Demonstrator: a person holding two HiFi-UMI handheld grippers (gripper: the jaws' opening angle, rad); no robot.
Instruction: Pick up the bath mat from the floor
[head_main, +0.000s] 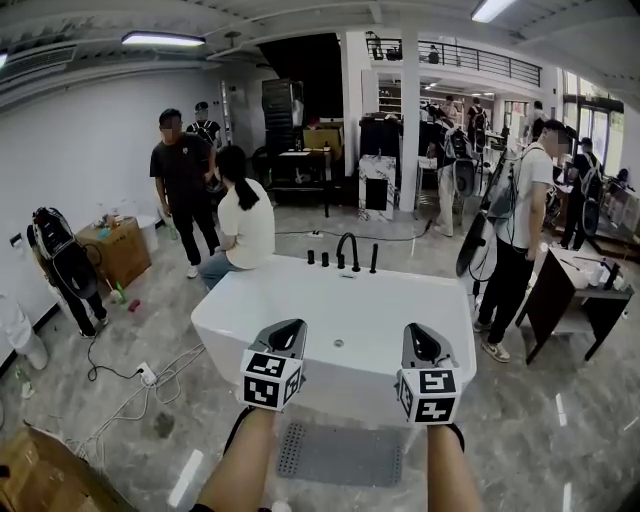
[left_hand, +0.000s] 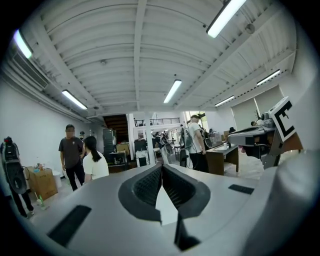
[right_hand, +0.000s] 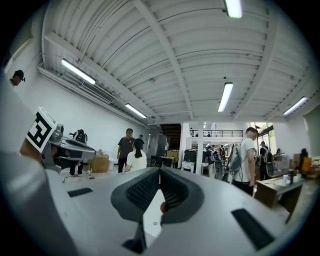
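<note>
The mat (head_main: 340, 452) is not in your grippers yet. The left gripper (head_main: 288, 330) and the right gripper (head_main: 420, 338) are both closed and empty, held up side by side and pointing forward over the tub (head_main: 230, 325). The mat lies flat on the floor (head_main: 520, 440) below them, just beside the tub. I judge this is the start of the task. Next, lower both grippers, open them, and take one edge.
</note>
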